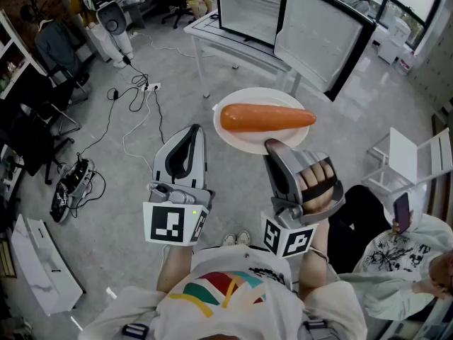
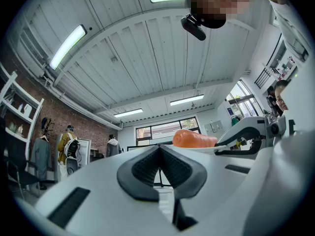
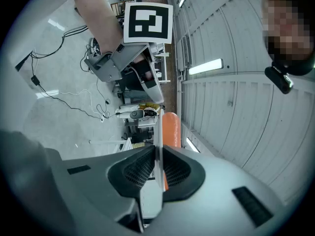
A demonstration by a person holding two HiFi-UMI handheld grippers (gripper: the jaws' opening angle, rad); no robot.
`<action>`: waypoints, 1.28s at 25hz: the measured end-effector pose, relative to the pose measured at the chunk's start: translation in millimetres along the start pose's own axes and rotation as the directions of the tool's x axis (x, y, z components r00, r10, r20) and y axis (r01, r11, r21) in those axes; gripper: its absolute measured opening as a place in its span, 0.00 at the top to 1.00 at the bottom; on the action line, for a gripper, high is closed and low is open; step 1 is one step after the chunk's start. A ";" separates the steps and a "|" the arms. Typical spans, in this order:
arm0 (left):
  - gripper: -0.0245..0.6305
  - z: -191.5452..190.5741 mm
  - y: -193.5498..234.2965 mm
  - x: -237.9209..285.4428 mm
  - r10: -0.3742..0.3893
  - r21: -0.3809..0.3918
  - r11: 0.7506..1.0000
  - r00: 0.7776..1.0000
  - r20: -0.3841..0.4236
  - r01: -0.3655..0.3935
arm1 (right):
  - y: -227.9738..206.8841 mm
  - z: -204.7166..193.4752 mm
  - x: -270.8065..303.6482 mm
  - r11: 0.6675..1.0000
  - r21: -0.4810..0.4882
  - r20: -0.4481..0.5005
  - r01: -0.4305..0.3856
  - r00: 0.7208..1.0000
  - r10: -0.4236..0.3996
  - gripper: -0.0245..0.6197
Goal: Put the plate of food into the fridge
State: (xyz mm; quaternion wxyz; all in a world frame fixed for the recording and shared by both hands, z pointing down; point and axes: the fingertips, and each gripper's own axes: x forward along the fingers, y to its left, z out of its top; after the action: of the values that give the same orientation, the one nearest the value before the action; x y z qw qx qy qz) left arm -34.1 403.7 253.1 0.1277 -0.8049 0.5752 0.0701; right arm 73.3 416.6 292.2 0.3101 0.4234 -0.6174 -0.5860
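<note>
A white plate (image 1: 244, 137) carries one orange carrot (image 1: 267, 117). My right gripper (image 1: 274, 147) is shut on the plate's near rim and holds it level in the air over the floor. In the right gripper view the plate (image 3: 157, 132) shows edge-on between the pads, with the carrot (image 3: 171, 129) behind it. My left gripper (image 1: 190, 134) hangs to the left of the plate, jaws together with nothing between them. From the left gripper view the carrot (image 2: 193, 138) and my right gripper (image 2: 219, 150) show to the right. The fridge (image 1: 249, 6) stands open on a table at the back.
The fridge's door (image 1: 320, 34) swings out to the right. A white table (image 1: 237, 48) holds the fridge. Cables and a power strip (image 1: 150, 88) lie on the floor at left. A person (image 1: 417, 261) sits at the lower right beside a white chair (image 1: 410, 158).
</note>
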 end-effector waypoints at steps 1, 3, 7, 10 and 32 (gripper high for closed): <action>0.95 0.1 0.3 -0.4 0.000 -0.001 1.000 1.000 0.000 0.000 | 0.0 0.3 -0.5 1.000 0.000 0.000 -0.001 1.000 0.001 0.90; 0.95 0.3 0.5 -1.1 0.001 -0.003 1.000 1.000 0.000 -0.001 | 0.0 0.9 -1.3 1.000 -0.001 0.001 -0.002 1.000 0.002 0.90; 0.95 2.4 -1.2 -3.4 -0.003 -0.008 1.000 1.000 0.001 0.003 | -1.2 2.8 -4.2 1.000 -0.004 0.003 -0.005 1.000 0.005 0.90; 0.95 4.2 -2.2 -6.2 -0.003 -0.009 1.000 1.000 0.008 0.003 | -0.9 4.6 -7.1 1.000 -0.006 0.006 -0.004 1.000 0.004 0.90; 0.95 -9.8 -19.1 -9.5 0.043 -0.029 0.999 0.999 -0.018 -0.043 | 10.0 -8.4 -16.1 0.998 0.008 0.076 -0.067 0.995 0.066 0.90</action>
State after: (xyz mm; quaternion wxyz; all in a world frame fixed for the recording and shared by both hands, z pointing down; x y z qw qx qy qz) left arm -19.5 415.4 267.3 0.1093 -0.7947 0.5924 0.0743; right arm 86.4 426.6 304.9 0.3037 0.3819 -0.6457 -0.5875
